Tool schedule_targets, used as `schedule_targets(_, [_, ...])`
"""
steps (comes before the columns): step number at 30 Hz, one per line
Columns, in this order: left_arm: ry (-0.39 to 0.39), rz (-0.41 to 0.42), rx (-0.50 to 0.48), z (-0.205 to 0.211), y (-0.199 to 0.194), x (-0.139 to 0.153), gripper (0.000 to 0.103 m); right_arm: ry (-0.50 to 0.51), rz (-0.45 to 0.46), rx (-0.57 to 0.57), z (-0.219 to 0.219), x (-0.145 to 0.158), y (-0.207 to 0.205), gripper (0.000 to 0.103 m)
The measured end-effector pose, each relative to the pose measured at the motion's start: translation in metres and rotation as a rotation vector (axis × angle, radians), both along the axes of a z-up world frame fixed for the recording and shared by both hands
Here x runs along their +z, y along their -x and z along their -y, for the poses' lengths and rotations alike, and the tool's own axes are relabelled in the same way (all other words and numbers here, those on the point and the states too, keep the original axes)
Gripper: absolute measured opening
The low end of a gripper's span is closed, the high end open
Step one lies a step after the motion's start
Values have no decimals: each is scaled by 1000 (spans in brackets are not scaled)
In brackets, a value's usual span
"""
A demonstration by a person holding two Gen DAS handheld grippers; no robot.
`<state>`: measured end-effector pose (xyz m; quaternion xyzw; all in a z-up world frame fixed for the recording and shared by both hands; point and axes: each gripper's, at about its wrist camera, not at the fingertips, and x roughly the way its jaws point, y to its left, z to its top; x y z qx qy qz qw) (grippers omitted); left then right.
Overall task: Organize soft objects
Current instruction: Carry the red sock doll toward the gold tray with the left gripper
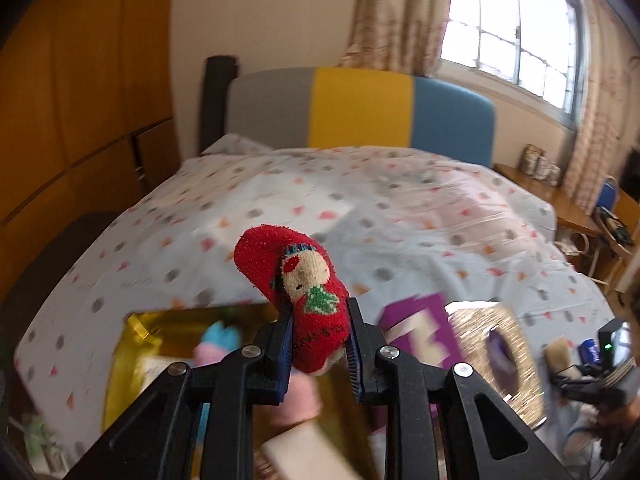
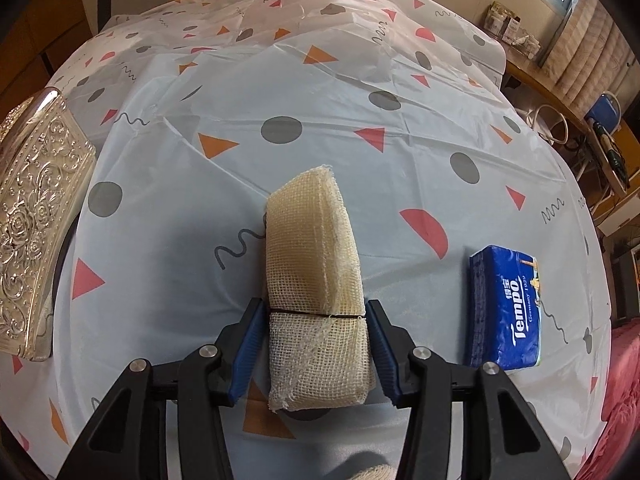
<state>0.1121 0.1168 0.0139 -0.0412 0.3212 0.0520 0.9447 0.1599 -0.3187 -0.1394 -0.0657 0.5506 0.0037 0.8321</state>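
My left gripper (image 1: 319, 304) is shut on a red fuzzy sock (image 1: 296, 264) with a doll figure knitted on it. The sock is held up above a gold box (image 1: 160, 332), in which blurred blue and pink soft things (image 1: 220, 336) lie. In the right wrist view, a cream mesh sponge (image 2: 312, 240) with a thin black band around it stands between the jaws of my right gripper (image 2: 316, 308). Both blue pads touch its sides at the band. The sponge's far end points out over the patterned bed sheet (image 2: 360, 140).
An embossed silver box (image 2: 36, 220) lies at the left and a blue Tempo tissue pack (image 2: 506, 308) at the right of the sponge. A purple card (image 1: 416, 328) lies beside the gold box. A headboard (image 1: 360, 108) is behind, a wooden side table (image 1: 540, 188) to the right.
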Motion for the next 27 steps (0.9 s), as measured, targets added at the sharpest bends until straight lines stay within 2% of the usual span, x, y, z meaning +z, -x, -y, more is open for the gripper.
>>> schedule_targets(8, [-4,-4,103,-48,56,-20,24,28,11,19,-6,0,-1,46])
schedule_targets(17, [6,9,167,-84,102,-24,24,83,25,13,-19,1,7,44])
schedule_targets(27, [20,-54,227,-112,132,-52,24,98,23,-9,-22,2,10,44])
